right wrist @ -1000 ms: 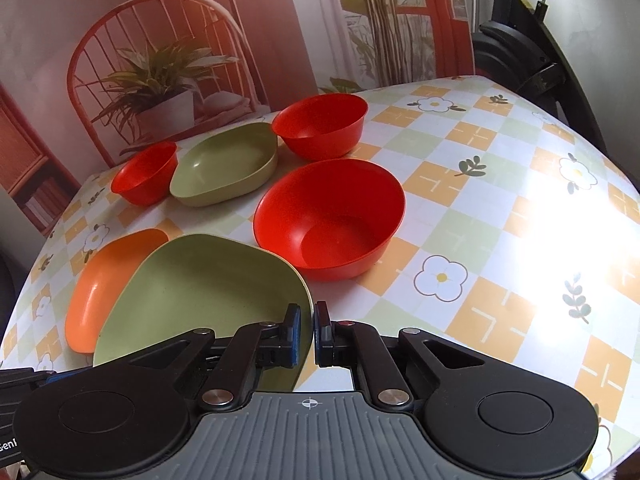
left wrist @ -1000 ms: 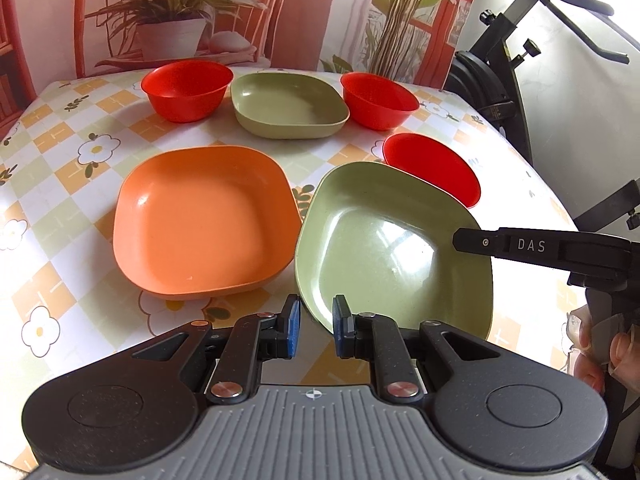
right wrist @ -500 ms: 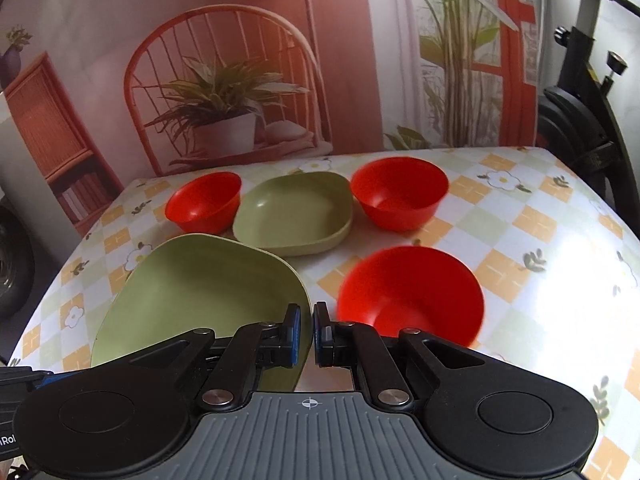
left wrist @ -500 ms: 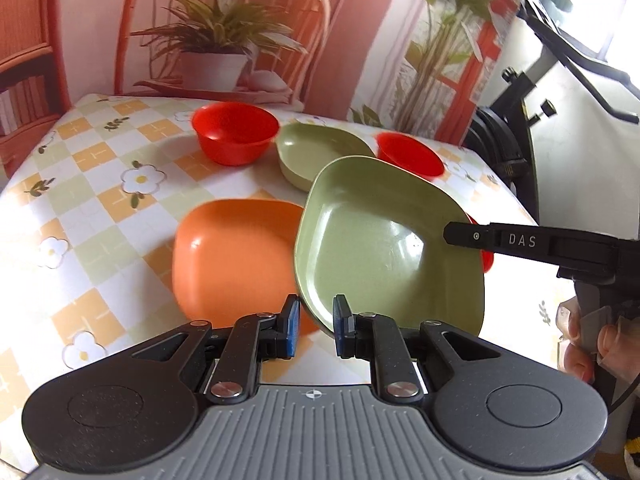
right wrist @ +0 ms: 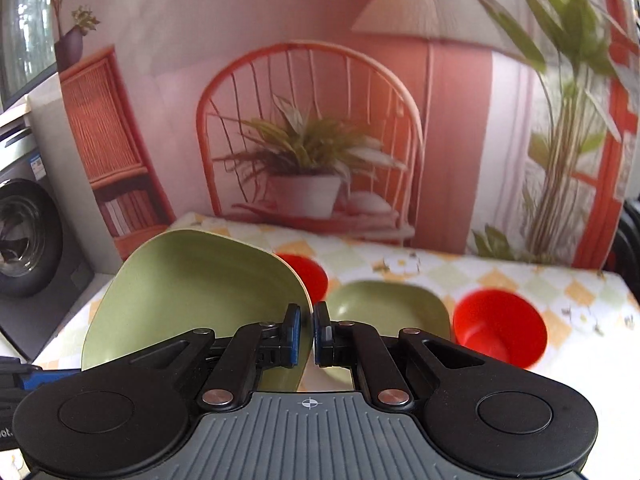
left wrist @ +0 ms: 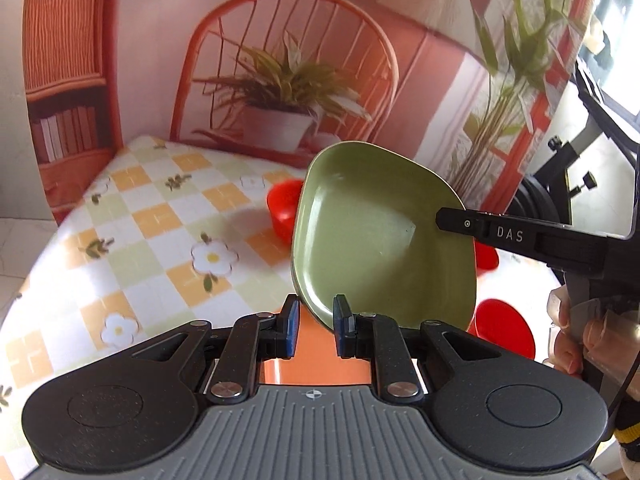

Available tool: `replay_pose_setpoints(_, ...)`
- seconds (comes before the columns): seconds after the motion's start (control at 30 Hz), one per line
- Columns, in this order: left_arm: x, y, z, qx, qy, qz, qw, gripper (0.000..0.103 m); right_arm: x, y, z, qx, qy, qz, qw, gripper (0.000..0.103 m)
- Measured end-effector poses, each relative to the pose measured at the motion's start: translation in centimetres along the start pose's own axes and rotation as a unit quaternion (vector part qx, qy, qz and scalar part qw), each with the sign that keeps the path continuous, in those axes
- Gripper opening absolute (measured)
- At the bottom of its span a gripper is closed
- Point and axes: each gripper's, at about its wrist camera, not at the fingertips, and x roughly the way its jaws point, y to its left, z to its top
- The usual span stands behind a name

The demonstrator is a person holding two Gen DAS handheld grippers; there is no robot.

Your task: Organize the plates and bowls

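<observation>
1. Only the left wrist view shows the orange plate [left wrist: 316,354], a sliver of it below and between the left gripper's [left wrist: 315,326] blue pads. The same view also shows a hand [left wrist: 576,332] at the right edge gripping the other tool, and a black exercise bike [left wrist: 560,184] behind.
2. Only the right wrist view shows a second green plate [right wrist: 390,308] resting on the table [right wrist: 500,276], between two red bowls [right wrist: 500,326], and a washing machine [right wrist: 28,240] at the left.
3. The lifted green plate [right wrist: 196,296] is off the table and steeply tilted, its hollow facing the left camera. The right gripper [right wrist: 307,334] has its jaws closed on the plate's rim, which runs edge-on between the pads.
4. The left gripper's jaws stand partly open. The plate's lower edge dips just in front of the gap; whether it touches a pad cannot be told.
5. The plate is a rounded square with a shallow well and raised rim, matte olive-green and plastic-looking. The bowls are glossy red. The table carries a checked cloth with daisies.
</observation>
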Motion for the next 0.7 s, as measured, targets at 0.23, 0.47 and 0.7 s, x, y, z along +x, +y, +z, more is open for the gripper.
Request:
replay_pose_setpoints(0.23, -1.1, -0.6, 2.8, 0.007, -0.018, 0.001, 0.9998, 0.019, -0.4, -0.1, 2.9, -0.002, -0.025, 0.002, 1.000, 0.006)
replay_pose_setpoints(0.47, -2.8, -1.1, 4.0, 0.007, -0.031, -0.005, 0.9995, 0.019, -2.4, -0.1, 4.4, 0.002, -0.049, 0.010, 0.999, 0.006)
replay_pose_setpoints(0.7, -5.4, -2.1, 5.2, 0.027, -0.058, 0.001, 0.9979, 0.019, -5.0, 0.0, 6.3, 0.008, -0.080, 0.023, 0.996, 0.006)
